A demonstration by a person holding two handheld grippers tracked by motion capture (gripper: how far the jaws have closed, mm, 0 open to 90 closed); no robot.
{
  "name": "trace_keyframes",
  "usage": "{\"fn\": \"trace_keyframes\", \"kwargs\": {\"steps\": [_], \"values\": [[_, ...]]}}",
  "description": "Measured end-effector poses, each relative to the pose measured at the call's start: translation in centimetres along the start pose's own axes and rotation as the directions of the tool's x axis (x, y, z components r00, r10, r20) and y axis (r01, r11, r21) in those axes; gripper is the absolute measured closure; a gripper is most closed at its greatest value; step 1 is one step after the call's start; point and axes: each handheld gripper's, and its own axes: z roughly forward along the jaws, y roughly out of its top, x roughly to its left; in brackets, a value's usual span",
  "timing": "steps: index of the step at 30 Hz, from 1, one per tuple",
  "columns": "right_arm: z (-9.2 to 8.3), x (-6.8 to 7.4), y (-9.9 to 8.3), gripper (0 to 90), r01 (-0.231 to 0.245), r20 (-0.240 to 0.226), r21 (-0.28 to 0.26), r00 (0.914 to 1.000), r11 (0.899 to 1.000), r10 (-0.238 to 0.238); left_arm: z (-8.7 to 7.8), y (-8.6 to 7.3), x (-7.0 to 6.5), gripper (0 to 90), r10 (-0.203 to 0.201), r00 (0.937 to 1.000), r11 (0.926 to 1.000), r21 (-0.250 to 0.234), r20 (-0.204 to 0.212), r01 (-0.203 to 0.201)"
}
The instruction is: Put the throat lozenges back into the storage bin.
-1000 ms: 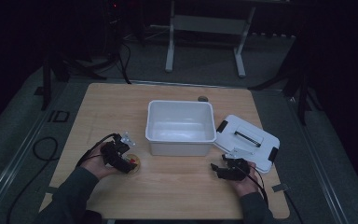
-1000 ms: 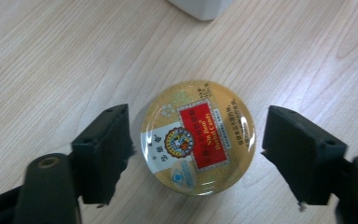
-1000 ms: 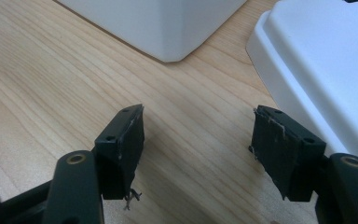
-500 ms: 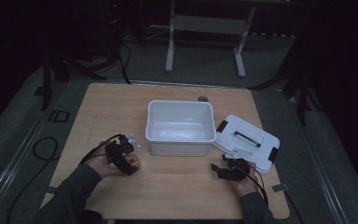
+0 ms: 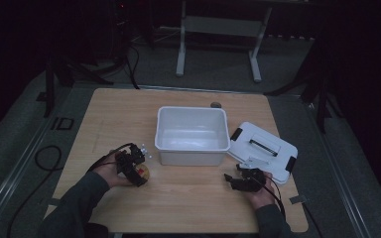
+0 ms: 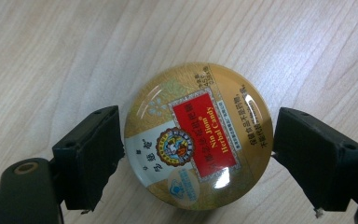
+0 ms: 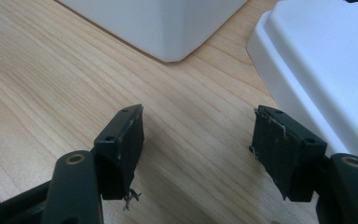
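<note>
On the table [image 5: 188,193], left of the white bin [image 5: 192,135], the round candy tin [image 6: 198,135] lies between the left gripper's [image 6: 198,156] spread jaws, seemingly untouched; the right gripper [image 7: 198,144] gapes empty.

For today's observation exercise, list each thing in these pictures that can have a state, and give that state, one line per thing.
Tin: lid on, lying flat on the table, between the left jaws, slight gaps each side.
Bin: open, empty, upright.
Bin lid: off, lying on the table right of the bin.
Left hand-held gripper: open, jaws just widened around the tin.
Right hand-held gripper: open, nothing between the jaws.
</note>
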Motion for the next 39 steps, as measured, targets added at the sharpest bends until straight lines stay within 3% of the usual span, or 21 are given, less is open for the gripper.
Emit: {"fn": "trace_keyframes", "kwargs": {"steps": [5,15,25,39], "values": [[0.0,0.0,0.0,33.3,0.000,0.000,0.000,1.0000,1.000,0.000,0.3,0.2,0.0,16.4,0.021,0.9998,0.9991,0.036,0.001,-0.021],[0.0,0.0,0.0,33.1,0.001,-0.001,0.000,1.0000,1.000,-0.001,0.5,0.3,0.0,19.6,0.035,0.9994,0.9978,0.056,0.007,-0.035],[0.0,0.0,0.0,33.1,0.001,-0.001,0.000,1.0000,1.000,-0.001,0.2,0.2,0.1,20.5,0.064,0.9979,0.9945,0.084,-0.015,-0.062],[0.0,0.0,0.0,33.0,0.002,-0.001,0.000,1.0000,1.000,-0.002,-1.4,-0.4,0.9,20.6,0.045,0.9987,0.9976,0.055,-0.024,-0.044]]}}
